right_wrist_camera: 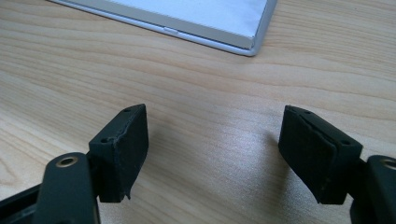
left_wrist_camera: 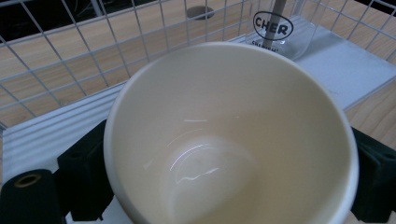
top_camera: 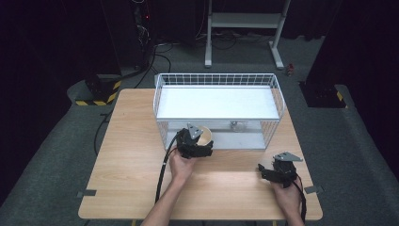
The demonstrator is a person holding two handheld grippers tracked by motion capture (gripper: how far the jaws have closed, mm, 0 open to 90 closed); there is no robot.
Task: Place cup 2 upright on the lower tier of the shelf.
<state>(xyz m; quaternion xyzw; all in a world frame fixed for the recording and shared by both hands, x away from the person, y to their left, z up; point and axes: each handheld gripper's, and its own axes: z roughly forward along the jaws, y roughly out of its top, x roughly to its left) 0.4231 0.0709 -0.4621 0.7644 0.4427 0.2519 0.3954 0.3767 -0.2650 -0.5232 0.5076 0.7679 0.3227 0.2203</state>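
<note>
On the table (top_camera: 141,179), at the open front of the wire rack (top_camera: 219,80), the left gripper (left_wrist_camera: 224,186) clamps a stiff, smooth, breakable-looking cream cup (left_wrist_camera: 231,135) by its outer wall between its jaws, while the right gripper (right_wrist_camera: 215,154) rests gaping, empty.

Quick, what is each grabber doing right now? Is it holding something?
Left hand-held gripper: shut on the cream cup, at the front of the white wire rack.
Right hand-held gripper: open, holding nothing, over the wooden table.

High view overhead, facing forward-down on table (top_camera: 141,188); gripper views close, low; all share wire rack (top_camera: 219,80).
</note>
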